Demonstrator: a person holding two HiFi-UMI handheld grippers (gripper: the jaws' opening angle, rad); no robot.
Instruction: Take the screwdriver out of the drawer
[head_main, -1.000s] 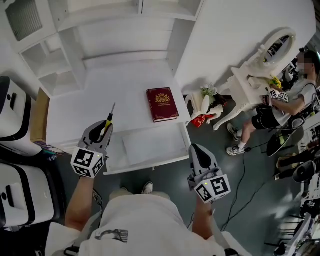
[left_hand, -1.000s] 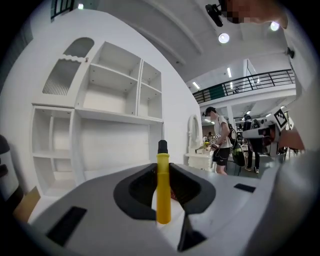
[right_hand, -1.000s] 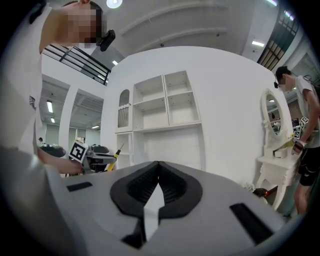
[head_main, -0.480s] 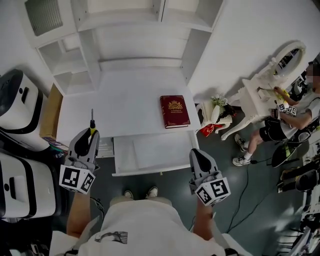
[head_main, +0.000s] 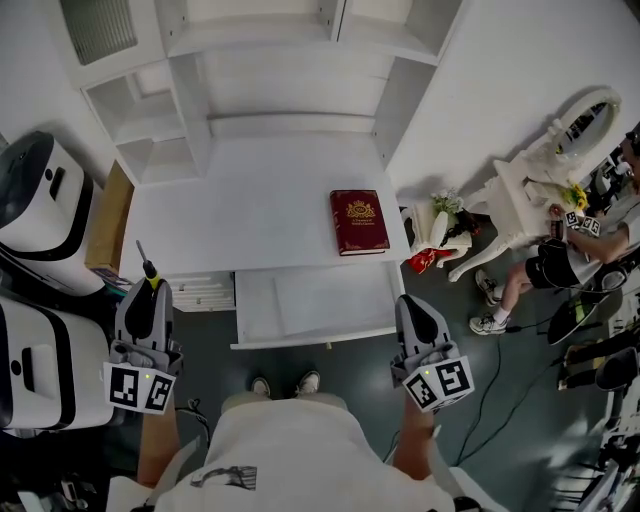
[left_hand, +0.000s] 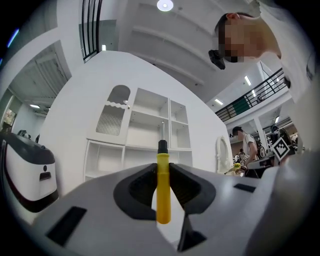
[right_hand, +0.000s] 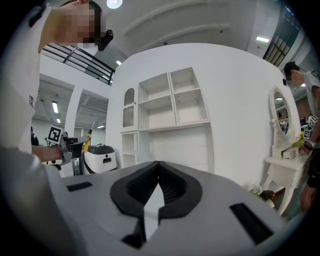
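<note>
The screwdriver (left_hand: 163, 185) sat clamped by its yellow handle between the pads of my left gripper (head_main: 148, 292). The jaws were narrowed to the handle's width, and the dark collar and thin metal shaft stuck out past the tips. It was clear of the drawer (head_main: 330, 305), off to that drawer's left, in front of the desk's (head_main: 250, 220) left front corner and over the floor. The drawer hung pulled out under the desk top, and I could see nothing lying in it. A red book (head_main: 359, 221) lay on the desk near its right edge. My right gripper (head_main: 418, 318) hung in front of the drawer's right end, jaws closed tip to tip with nothing in them.

By my reckoning the taking-out was as good as done, and what mattered was the grip. The handle looked round and smooth, likely to swivel between the pads. I judged it best to hold the pressure steady, carry the shaft pointing away from me and from the white machine (head_main: 40, 220) at my left, and not loosen until the tool rested on something flat.
</note>
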